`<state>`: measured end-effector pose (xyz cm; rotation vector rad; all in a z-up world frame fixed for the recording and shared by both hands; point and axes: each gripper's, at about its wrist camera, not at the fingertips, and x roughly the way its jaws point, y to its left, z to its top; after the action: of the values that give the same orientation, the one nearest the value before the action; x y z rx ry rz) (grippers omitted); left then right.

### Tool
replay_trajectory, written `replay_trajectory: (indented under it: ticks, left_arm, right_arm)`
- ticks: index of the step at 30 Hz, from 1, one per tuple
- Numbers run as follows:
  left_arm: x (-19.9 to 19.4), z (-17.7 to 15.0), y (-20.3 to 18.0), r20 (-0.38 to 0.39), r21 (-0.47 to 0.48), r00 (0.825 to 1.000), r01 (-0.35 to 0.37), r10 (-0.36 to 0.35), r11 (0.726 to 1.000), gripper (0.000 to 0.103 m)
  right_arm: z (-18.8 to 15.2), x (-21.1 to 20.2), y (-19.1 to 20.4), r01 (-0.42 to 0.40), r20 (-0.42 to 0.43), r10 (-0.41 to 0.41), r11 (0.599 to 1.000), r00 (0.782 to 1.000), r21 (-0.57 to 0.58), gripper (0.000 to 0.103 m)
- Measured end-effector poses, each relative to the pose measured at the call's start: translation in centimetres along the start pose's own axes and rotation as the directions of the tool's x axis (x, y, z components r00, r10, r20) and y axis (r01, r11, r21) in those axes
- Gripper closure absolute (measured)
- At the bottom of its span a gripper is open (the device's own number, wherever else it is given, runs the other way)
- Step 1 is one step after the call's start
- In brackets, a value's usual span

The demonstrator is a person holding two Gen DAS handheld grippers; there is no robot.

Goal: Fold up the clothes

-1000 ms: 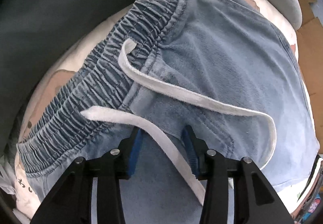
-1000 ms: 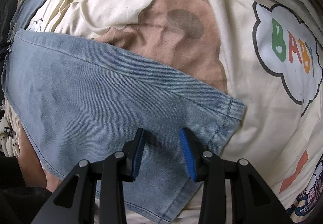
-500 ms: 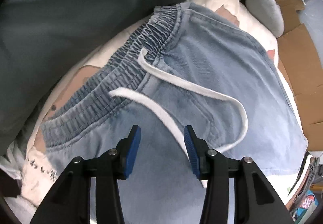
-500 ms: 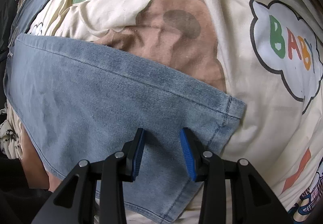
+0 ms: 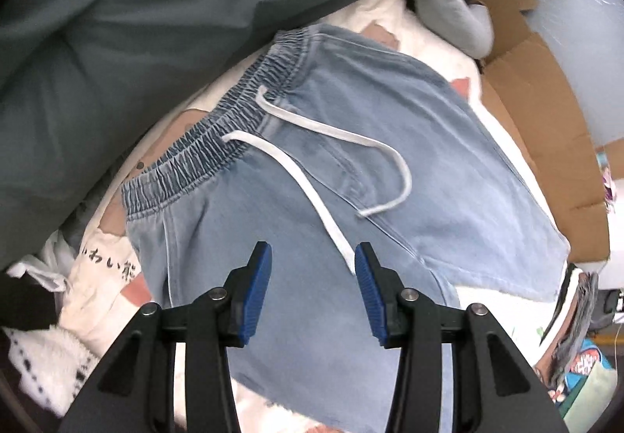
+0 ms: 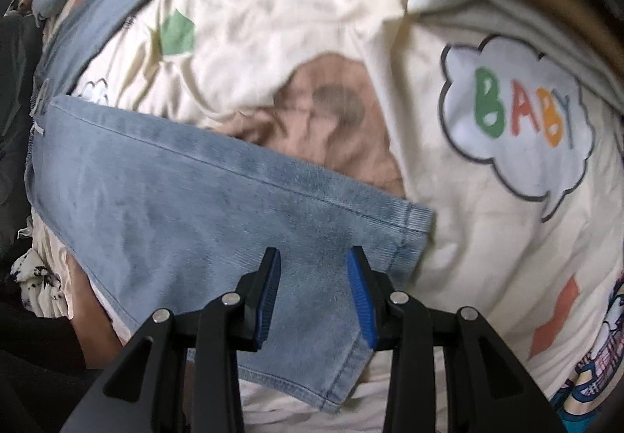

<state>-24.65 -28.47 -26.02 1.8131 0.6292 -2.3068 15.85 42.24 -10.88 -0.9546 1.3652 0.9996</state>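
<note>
Both your tools have lifted clear: left tool (image 5: 310,290) and right tool (image 6: 314,294) hover apart, empty, above the denim shorts (image 5: 351,167) lying flat on the printed blanket (image 6: 487,230); fold not started.

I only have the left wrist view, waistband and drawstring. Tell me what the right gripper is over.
Observer: The right gripper hangs above the hem end of the denim trouser leg, jaws apart, nothing pinched.
Operator: Report what lies beyond that hem.
Observer: A cream sheet with a cloud bubble reading BABY.
Operator: Say whether the hem corner is flat.
Observer: The corner lies flat on the sheet; it does not look folded over.
</note>
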Motion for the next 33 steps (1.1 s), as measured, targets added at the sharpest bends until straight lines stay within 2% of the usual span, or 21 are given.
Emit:
replay_trajectory:
  ticks: [2, 7, 11, 15, 19, 27, 33]
  left_arm:
    - [-1.3, -0.7, -0.8, 0.004, 0.019, 1.000, 0.005, -0.005, 1.000, 0.058]
    - [-4.0, -2.7, -2.4, 0.000, 0.070, 1.000, -0.010, 0.010, 0.997, 0.058]
    - [-6.5, -3.8, -3.2, 0.016, 0.066, 1.000, 0.007, -0.008, 0.998, 0.058]
    - [-9.7, -5.1, -4.2, 0.038, 0.083, 0.999, 0.016, -0.020, 0.996, 0.058]
    - [-12.4, -6.6, -5.1, 0.054, 0.105, 0.998, 0.035, -0.041, 0.994, 0.058]
    - [-14.6, -10.0, -4.0, 0.070, 0.097, 0.997, 0.018, -0.025, 0.995, 0.058]
    - [-14.9, -12.5, -2.6, 0.074, 0.052, 0.997, 0.016, -0.020, 0.999, 0.058]
  right_arm:
    - [-0.1, -1.0, 0.0, 0.001, 0.015, -0.001, 1.000, 1.000, -0.012, 0.069]
    - [-2.8, 0.6, -0.4, 0.033, 0.048, -0.030, 0.998, 0.998, -0.053, 0.069]
    - [-8.0, -2.3, -3.3, 0.032, 0.083, -0.026, 0.997, 0.996, -0.074, 0.069]
    - [-8.4, -2.3, -2.8, 0.042, 0.124, -0.029, 0.994, 0.992, -0.097, 0.069]
    - [-8.0, 3.3, -1.8, 0.051, 0.168, -0.029, 0.991, 0.985, -0.123, 0.069]
    - [-9.6, 0.8, -0.5, 0.057, 0.215, -0.015, 0.980, 0.976, -0.192, 0.069]
    - [-11.1, 0.0, -1.9, 0.017, 0.203, 0.030, 0.975, 0.979, -0.223, 0.069]
